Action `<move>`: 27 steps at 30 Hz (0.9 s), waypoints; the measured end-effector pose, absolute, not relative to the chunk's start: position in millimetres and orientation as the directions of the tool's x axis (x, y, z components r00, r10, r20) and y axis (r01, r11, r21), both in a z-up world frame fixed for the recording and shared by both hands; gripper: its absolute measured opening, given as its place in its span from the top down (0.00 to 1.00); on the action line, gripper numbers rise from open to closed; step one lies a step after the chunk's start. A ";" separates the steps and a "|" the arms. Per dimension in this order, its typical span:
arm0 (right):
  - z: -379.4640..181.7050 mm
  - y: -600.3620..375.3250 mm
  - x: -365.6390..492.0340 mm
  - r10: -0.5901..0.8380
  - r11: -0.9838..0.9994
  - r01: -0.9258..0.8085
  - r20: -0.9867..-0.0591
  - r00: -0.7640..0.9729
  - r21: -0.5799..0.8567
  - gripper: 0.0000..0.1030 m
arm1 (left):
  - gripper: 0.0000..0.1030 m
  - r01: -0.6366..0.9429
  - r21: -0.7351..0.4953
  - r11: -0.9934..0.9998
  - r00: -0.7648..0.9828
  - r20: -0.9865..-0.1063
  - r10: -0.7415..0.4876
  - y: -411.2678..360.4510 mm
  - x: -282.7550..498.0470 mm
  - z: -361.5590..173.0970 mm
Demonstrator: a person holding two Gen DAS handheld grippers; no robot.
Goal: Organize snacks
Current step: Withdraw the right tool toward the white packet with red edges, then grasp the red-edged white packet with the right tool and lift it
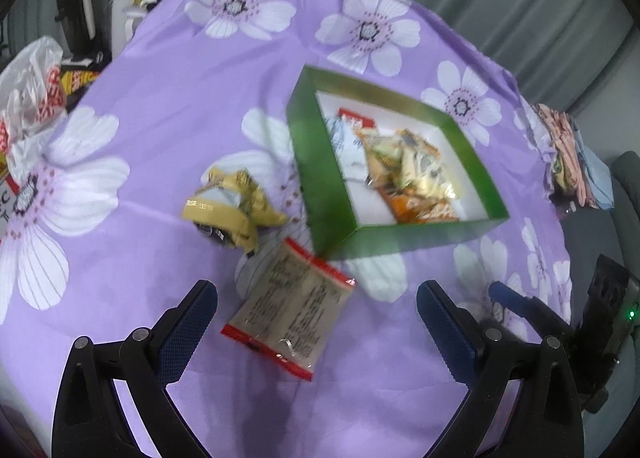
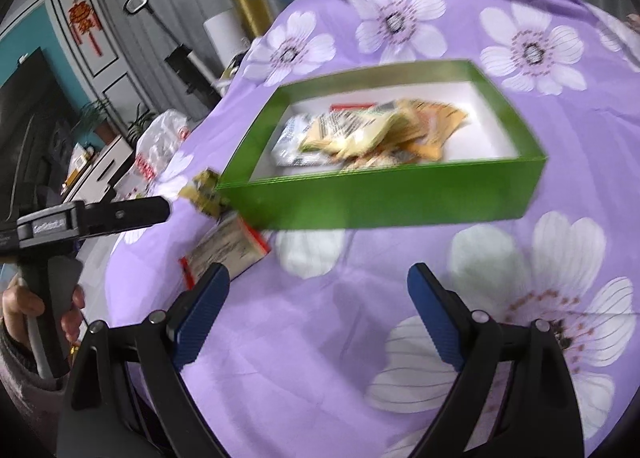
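A green box (image 1: pixel 320 185) (image 2: pixel 384 193) with several snack packets inside sits on the purple flowered cloth. A red-edged clear snack packet (image 1: pixel 290 308) (image 2: pixel 226 248) lies flat just in front of the box's near corner. A crumpled yellow packet (image 1: pixel 230 203) (image 2: pixel 206 191) lies to its left. My left gripper (image 1: pixel 316 322) is open, its fingers either side of the red-edged packet, above it. My right gripper (image 2: pixel 318 304) is open and empty over bare cloth in front of the box. The right gripper's blue fingertip (image 1: pixel 508 298) shows at the right of the left wrist view.
A white and red plastic bag (image 1: pixel 28 97) (image 2: pixel 160 141) lies at the table's left edge. A pile of folded cloth (image 1: pixel 568 153) sits at the right edge. Curtains, a cabinet and a dark screen (image 2: pixel 28 129) stand beyond the table.
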State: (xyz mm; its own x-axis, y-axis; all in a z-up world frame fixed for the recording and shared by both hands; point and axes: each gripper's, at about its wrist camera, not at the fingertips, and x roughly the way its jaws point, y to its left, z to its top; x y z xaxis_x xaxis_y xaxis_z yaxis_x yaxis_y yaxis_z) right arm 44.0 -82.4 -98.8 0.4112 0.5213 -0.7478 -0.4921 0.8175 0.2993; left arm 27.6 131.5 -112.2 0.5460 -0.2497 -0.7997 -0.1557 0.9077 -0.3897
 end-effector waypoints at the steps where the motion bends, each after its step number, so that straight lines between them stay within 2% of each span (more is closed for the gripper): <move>1: -103.2 -77.0 41.5 0.528 0.810 -0.501 -0.751 0.397 0.305 0.12 | 0.03 -0.153 -0.393 0.907 0.538 -0.803 -0.257 132.3 28.1 -116.3; 13: -141.6 -14.9 35.3 0.575 0.735 -0.578 -0.778 0.254 0.355 0.19 | 0.04 -0.138 -0.421 0.896 0.496 -0.813 -0.306 143.7 35.5 -154.4; 17: -146.3 1.5 37.9 0.585 0.716 -0.600 -0.776 0.237 0.356 0.21 | 0.12 -0.107 -0.429 0.897 0.490 -0.808 -0.328 142.7 37.6 -159.7; 22: -148.5 9.5 44.1 0.591 0.713 -0.602 -0.771 0.239 0.360 0.23 | 0.14 -0.075 -0.443 0.894 0.494 -0.795 -0.352 140.2 37.6 -162.9; 24: -149.8 13.9 45.0 0.588 0.709 -0.614 -0.771 0.242 0.347 0.26 | 0.27 -0.068 -0.480 0.875 0.487 -0.781 -0.390 140.8 38.0 -164.4; 27: -150.9 17.2 44.4 0.588 0.703 -0.628 -0.770 0.247 0.335 0.30 | 0.28 -0.058 -0.487 0.871 0.476 -0.781 -0.405 137.5 37.7 -165.5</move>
State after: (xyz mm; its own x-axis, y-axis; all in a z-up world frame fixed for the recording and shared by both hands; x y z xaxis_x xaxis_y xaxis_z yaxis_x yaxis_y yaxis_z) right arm 44.4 17.2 -150.9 0.2465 0.5880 -0.7704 -0.6275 0.7026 0.3354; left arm 37.7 137.5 -165.5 0.4765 -0.4047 -0.7805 -0.0580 0.8714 -0.4872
